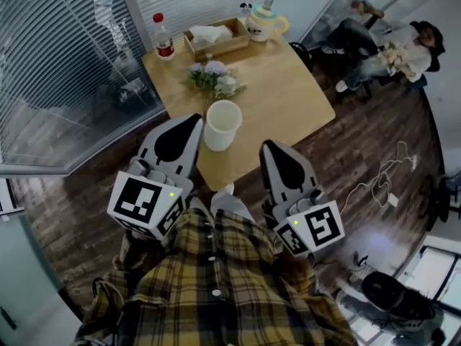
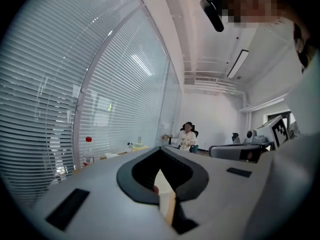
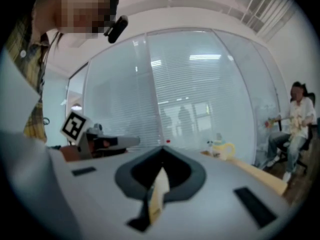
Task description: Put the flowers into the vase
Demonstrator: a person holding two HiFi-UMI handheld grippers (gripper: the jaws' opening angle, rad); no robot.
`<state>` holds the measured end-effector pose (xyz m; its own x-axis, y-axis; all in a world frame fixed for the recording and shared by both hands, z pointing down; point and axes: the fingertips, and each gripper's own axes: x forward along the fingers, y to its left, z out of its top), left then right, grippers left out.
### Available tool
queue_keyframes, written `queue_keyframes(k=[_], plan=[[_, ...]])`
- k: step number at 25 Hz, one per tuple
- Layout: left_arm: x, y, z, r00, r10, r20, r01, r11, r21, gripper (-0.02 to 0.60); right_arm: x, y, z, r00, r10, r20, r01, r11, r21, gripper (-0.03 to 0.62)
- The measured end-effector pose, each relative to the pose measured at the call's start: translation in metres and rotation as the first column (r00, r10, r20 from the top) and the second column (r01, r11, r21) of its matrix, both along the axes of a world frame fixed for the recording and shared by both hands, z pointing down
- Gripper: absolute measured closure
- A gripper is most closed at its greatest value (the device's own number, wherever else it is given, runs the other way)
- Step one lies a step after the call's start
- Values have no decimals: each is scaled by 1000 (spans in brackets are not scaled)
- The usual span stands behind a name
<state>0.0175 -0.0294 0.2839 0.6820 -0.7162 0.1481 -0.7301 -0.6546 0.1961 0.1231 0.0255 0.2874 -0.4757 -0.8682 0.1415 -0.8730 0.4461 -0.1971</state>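
A bunch of pale purple and white flowers (image 1: 214,78) lies on the wooden table (image 1: 288,99). A white vase (image 1: 222,125) stands upright near the table's front edge, just in front of the flowers. My left gripper (image 1: 194,121) is held level at the vase's left side, shut with nothing in it. My right gripper (image 1: 269,146) hovers off the table's front edge, to the right of the vase, also shut and empty. In each gripper view the jaws meet in a closed point: left gripper (image 2: 162,151), right gripper (image 3: 162,151). Neither gripper view shows the flowers or the vase.
At the table's far end stand a red-capped bottle (image 1: 163,38), a wooden tray (image 1: 216,38) with a white cloth and a yellow-and-white teapot (image 1: 265,21). A seated person (image 1: 392,52) is at the right. Glass walls with blinds (image 1: 65,63) run along the left.
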Motion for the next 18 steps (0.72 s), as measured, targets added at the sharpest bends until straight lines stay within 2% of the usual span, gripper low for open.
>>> queue_keyframes(k=[4, 10, 18], plan=[[2, -4, 2, 996, -94, 9, 94, 996, -7, 572, 13, -13, 2, 997, -81, 2, 81, 997, -2, 582], [-6, -16, 6, 983, -182, 33, 183, 983, -26, 574, 10, -34, 12, 985, -167, 27, 168, 985, -30, 582], [-17, -44, 29, 979, -197, 60, 201, 976, -78, 574, 8, -65, 27, 987, -158, 38, 160, 984, -76, 582]])
